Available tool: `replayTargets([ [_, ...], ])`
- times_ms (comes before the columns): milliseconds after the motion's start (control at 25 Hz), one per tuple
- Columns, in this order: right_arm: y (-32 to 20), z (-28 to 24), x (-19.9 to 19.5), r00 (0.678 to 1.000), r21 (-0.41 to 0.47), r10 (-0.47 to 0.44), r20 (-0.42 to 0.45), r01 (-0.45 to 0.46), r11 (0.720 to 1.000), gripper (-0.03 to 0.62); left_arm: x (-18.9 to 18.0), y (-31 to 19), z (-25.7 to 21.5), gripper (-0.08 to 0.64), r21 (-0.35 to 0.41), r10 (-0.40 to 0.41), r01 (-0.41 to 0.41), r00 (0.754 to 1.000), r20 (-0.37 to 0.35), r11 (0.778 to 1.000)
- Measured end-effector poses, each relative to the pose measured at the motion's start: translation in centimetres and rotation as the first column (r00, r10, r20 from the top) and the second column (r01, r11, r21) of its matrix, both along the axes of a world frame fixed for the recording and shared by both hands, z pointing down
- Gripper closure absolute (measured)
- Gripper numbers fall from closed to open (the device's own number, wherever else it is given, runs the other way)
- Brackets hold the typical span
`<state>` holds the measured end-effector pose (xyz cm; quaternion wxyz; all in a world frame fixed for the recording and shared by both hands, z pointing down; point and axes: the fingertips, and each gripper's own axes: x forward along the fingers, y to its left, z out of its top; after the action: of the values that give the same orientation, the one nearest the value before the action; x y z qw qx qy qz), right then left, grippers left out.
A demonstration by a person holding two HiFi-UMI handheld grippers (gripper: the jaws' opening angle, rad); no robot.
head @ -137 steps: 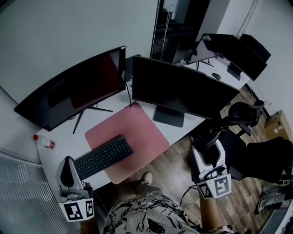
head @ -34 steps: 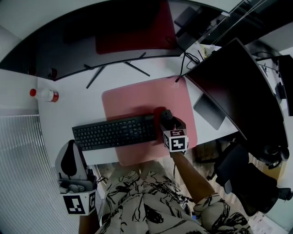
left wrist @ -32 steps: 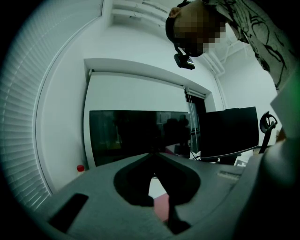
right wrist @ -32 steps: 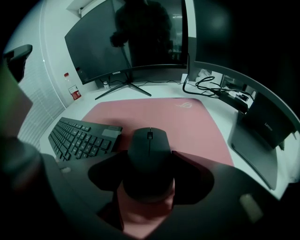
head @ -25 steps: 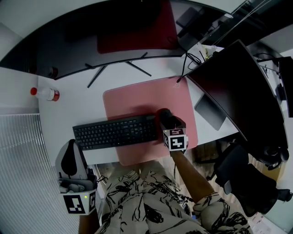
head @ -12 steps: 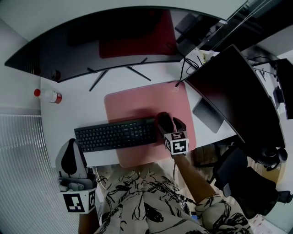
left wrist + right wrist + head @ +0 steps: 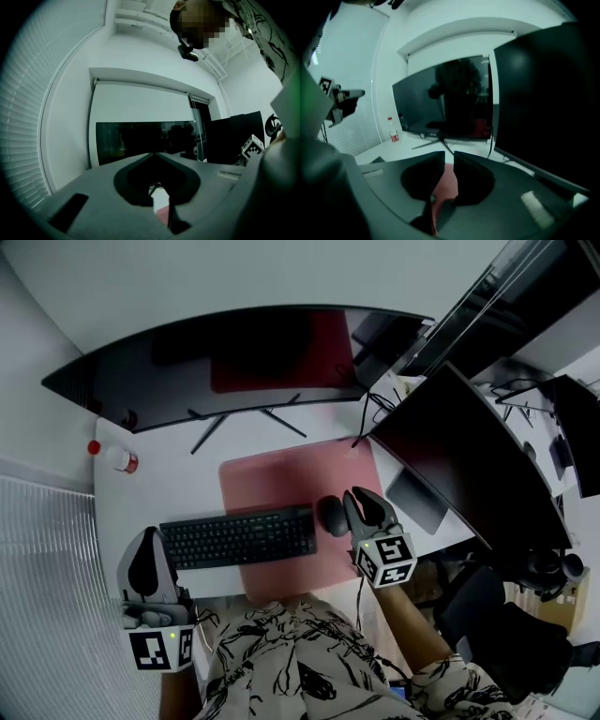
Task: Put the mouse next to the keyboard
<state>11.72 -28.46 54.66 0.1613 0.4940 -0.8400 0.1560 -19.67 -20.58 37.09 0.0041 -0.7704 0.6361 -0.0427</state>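
On the white desk [image 7: 178, 474] I see the curved monitor [image 7: 253, 352], then the pink desk mat [image 7: 281, 479] with the keyboard [image 7: 237, 536] across its left edge. My left gripper [image 7: 153, 154] is pinched tip to tip and holds nothing. My right gripper [image 7: 449, 157] has just been closing. A narrow gap is left between its jaws, with nothing in it. The mouse [image 7: 331, 515] sits on the mat, just off the keyboard's right end.

Black keyboard [image 7: 239, 536], black mouse [image 7: 331, 515], pink mat [image 7: 281, 479], white desk [image 7: 178, 474]
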Motion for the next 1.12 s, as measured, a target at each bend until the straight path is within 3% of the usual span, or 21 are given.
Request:
replayTargets([
  [160, -0.6, -4.7, 0.2, 0.999, 0.083, 0.005, 0.045, -0.009, 0.996, 0.584, 0.1, -0.4, -0.9, 0.563, 0.018, 0.006, -0.006, 1.000, -0.003, 1.000],
  [360, -1.2, -10.7, 0.3, 0.996, 0.204, -0.014, 0.087, -0.004, 0.979, 0.586, 0.0, -0.9, -2.1, 0.563, 0.058, 0.006, -0.006, 1.000, -0.004, 0.998],
  [760, 1.2, -21.7, 3.3, 0.985, 0.414, -0.001, 0.172, -0.071, 0.907, 0.587, -0.5, 0.6, -6.2, 0.563, 0.151, -0.032, 0.030, 0.999, 0.009, 0.988],
  [960, 2.2, -24.5, 5.0, 0.986, 0.506, 0.020, 0.167, -0.103, 0.856, 0.588, -1.5, 1.1, -7.4, 0.563, 0.192, -0.053, 0.047, 0.998, 0.024, 0.980],
  [1120, 2.8, -25.7, 6.1, 0.985, 0.538, 0.033, 0.169, -0.120, 0.834, 0.588, -2.5, 1.3, -7.5, 0.563, 0.195, -0.078, 0.070, 0.996, 0.035, 0.978],
])
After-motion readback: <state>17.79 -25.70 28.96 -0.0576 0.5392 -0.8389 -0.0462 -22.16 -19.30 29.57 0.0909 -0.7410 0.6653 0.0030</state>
